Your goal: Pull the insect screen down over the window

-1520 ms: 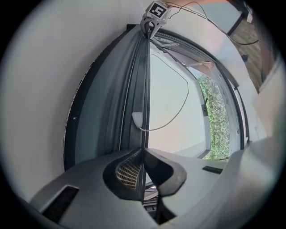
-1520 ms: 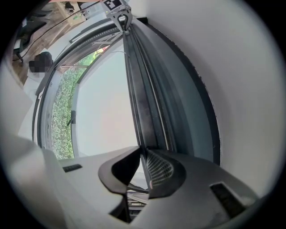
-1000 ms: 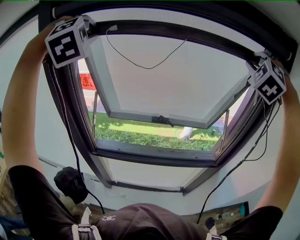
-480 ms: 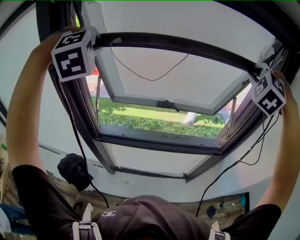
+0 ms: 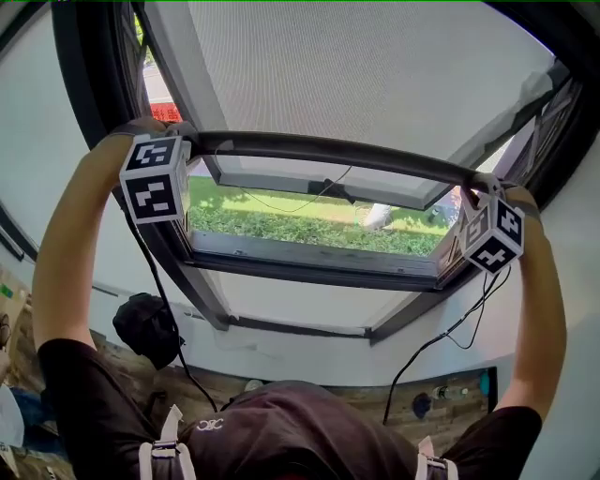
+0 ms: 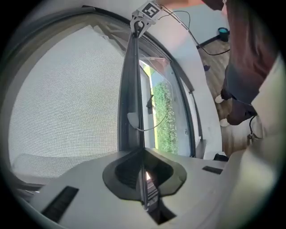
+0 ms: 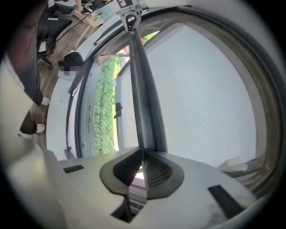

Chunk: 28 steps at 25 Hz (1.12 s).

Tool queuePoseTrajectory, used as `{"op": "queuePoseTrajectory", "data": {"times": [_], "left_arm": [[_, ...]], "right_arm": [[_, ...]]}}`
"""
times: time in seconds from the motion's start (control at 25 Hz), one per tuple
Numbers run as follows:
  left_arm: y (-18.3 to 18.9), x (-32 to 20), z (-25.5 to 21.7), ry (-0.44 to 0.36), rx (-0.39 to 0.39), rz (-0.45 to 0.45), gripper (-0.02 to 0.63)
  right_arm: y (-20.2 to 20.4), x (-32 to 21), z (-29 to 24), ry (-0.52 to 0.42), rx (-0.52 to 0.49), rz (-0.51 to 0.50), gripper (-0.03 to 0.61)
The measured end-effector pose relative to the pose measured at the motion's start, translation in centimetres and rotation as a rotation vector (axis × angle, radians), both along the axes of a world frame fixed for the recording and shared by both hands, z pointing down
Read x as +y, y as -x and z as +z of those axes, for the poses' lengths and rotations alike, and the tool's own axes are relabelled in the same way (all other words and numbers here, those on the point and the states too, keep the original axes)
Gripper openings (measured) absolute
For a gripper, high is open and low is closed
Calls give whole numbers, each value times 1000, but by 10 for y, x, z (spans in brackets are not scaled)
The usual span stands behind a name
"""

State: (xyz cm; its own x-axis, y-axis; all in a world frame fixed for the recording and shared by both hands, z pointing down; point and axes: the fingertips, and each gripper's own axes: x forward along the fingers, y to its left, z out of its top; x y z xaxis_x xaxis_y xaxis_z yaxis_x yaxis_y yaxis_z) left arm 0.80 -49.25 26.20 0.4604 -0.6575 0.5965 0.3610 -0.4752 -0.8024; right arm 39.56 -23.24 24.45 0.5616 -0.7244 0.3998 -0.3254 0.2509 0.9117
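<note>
The insect screen's grey mesh [image 5: 356,66] hangs from the top of the window down to its dark pull bar [image 5: 328,150], which lies across the opening about halfway down. My left gripper [image 5: 190,142] is shut on the bar's left end and my right gripper [image 5: 472,190] is shut on its right end. In the left gripper view the jaws [image 6: 143,166] pinch the bar's thin edge, and the bar [image 6: 130,89] runs away to the other gripper's marker cube [image 6: 148,9], with mesh [image 6: 67,98] to its left. The right gripper view shows the same grip [image 7: 141,162] on the bar [image 7: 144,89].
Below the bar the glass sash [image 5: 309,187] is tilted outward over grass [image 5: 309,230]. A dark window frame [image 5: 309,267] surrounds the opening. A thin black cord [image 5: 300,204] droops behind the bar. Cables hang from both grippers. A black bag [image 5: 145,328] lies on the floor at the left.
Both grippers have come down with the pull bar. More mesh now shows above the bar, and less of the open sash shows below it.
</note>
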Motion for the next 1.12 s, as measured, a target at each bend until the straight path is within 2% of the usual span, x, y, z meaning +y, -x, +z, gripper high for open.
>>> {"op": "queuePoseTrajectory", "data": {"times": [0.32,0.44,0.72,0.96,1.12], "left_arm": [[-2,6,152,228,-55,-39,32],[1,7,205,286,-91,-68,32],[2,5,281,308,-135,-85,32],[1,3,306,303,-125,-91,32],[1,4,321,271,-125,-51,32]], "right_arm": [[5,4,155,108,-119,48,34],[7,7,211,140,-147,90,35],[4,11,292,226,-179,139,35],[4,8,314,216,-193,156,37],[5,10,322,183,-180,166,38]]}}
